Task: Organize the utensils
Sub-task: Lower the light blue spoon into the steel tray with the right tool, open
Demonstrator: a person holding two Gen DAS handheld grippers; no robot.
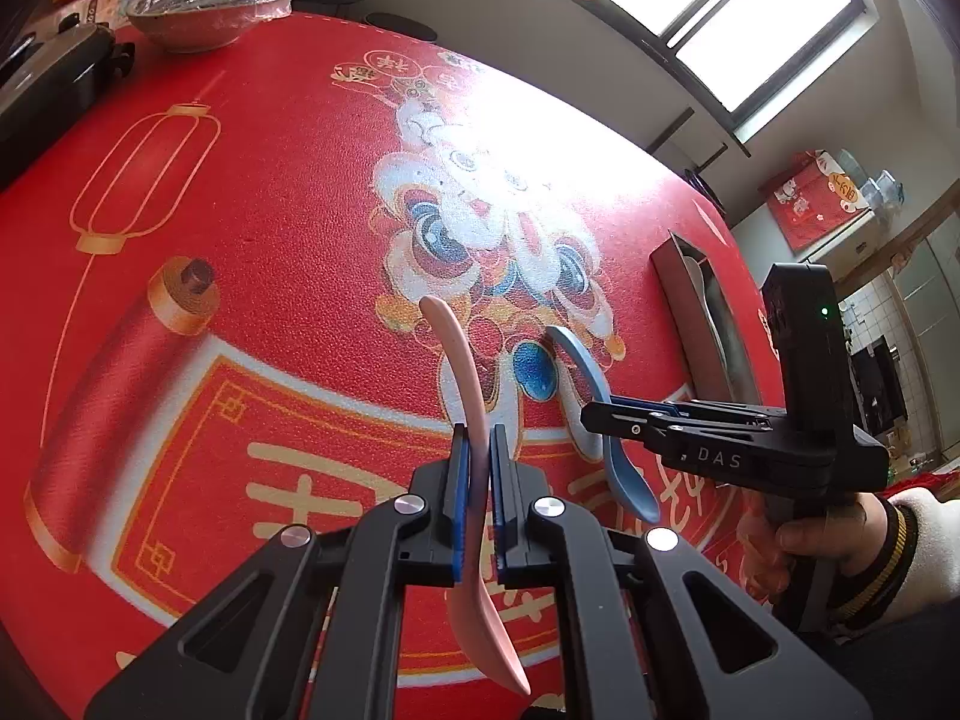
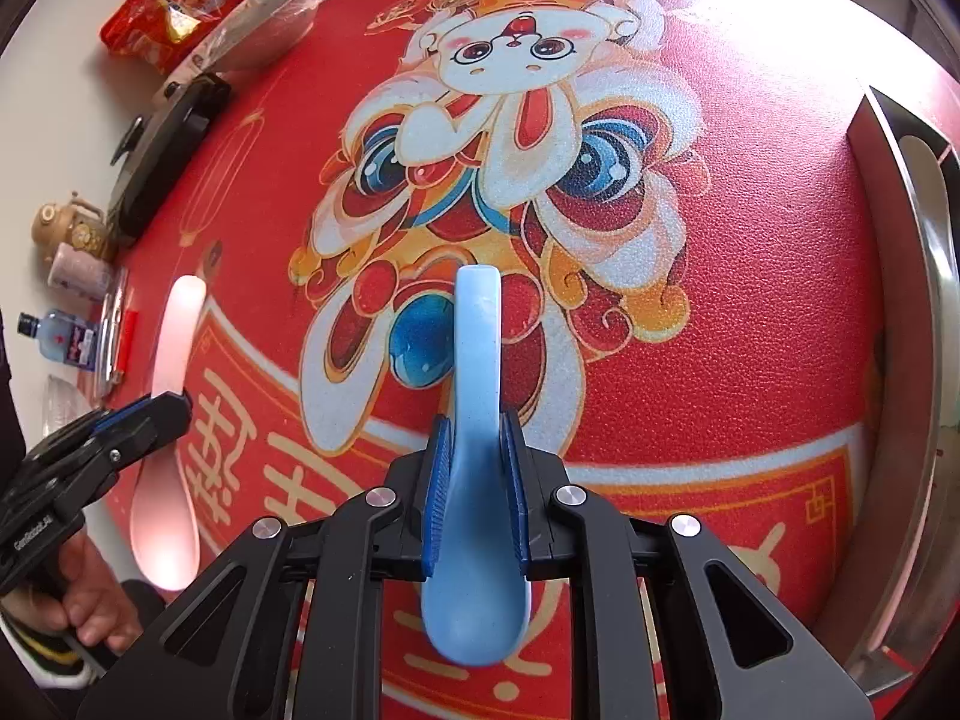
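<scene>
**Mia:** Where is the pink spoon [image 1: 465,402]?

**Ben:** It sits between the two blue pads of the left gripper [image 1: 478,450]. The pads are squeezed tight on the thin handle. The handle end sticks up past the fingers. The scoop end hangs down under them, close to the camera.

**Mia:** And the blue spoon [image 2: 474,468]?

**Ben:** The right gripper [image 2: 477,450] has it. Its blue pads press on both sides, right where the handle widens into the scoop. The handle points away from the camera, and the scoop hangs below the fingers.

**Mia:** Do the spoons touch the table?

**Ben:** I cannot tell for sure. Both look lifted over the red mat [image 1: 270,228] with the big cartoon rabbit [image 2: 522,60] on it.

**Mia:** Are the two spoons close?

**Ben:** They are near each other, side by side, but apart. The pink one is on the left.

**Mia:** What is past the blue spoon?

**Ben:** A long tray [image 2: 936,276] lies on the mat at the right side. A pale spoon [image 1: 699,276] is inside it.

**Mia:** What else is there?

**Ben:** A hand [image 1: 804,522] holds the right gripper's handle. At the far left edge stand a covered bowl [image 1: 204,12] and a black box [image 1: 48,84].
</scene>
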